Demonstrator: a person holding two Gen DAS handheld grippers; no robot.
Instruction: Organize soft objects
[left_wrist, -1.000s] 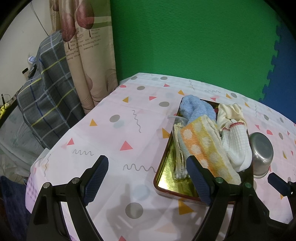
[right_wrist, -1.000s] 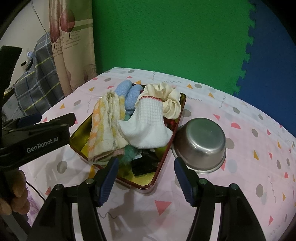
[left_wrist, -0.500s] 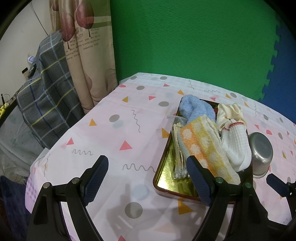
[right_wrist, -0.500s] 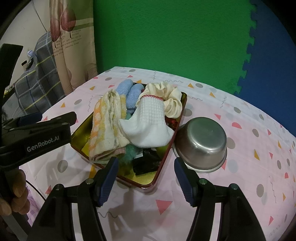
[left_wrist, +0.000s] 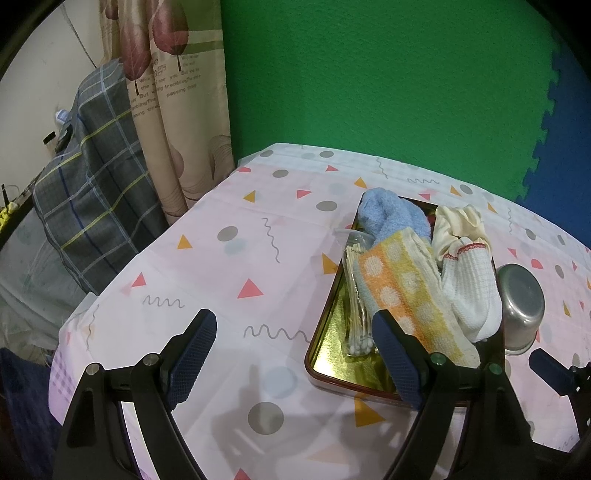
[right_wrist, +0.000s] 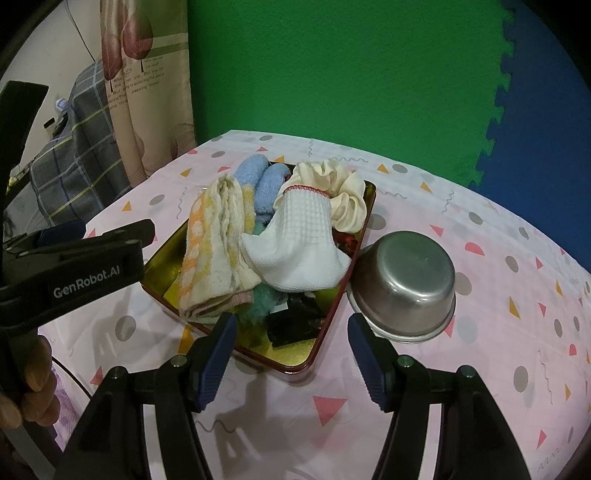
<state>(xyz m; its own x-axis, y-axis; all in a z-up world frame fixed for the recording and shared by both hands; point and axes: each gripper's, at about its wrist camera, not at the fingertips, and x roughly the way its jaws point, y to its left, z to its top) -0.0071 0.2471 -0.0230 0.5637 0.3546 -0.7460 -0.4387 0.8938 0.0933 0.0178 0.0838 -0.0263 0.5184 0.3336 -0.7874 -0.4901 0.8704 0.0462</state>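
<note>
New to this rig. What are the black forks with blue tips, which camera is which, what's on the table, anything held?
No robot arm: a person holds two handheld grippers, each with a fisheye camera looking along its blue-padded fingers. The left gripper and right gripper are both open and hold nothing. On the patterned pink tablecloth sits a gold-lined red tin tray piled with an orange-and-yellow dotted towel, a white waffle-knit sock, a blue fluffy cloth and a cream scrunchie. An upturned steel bowl stands beside it.
</note>
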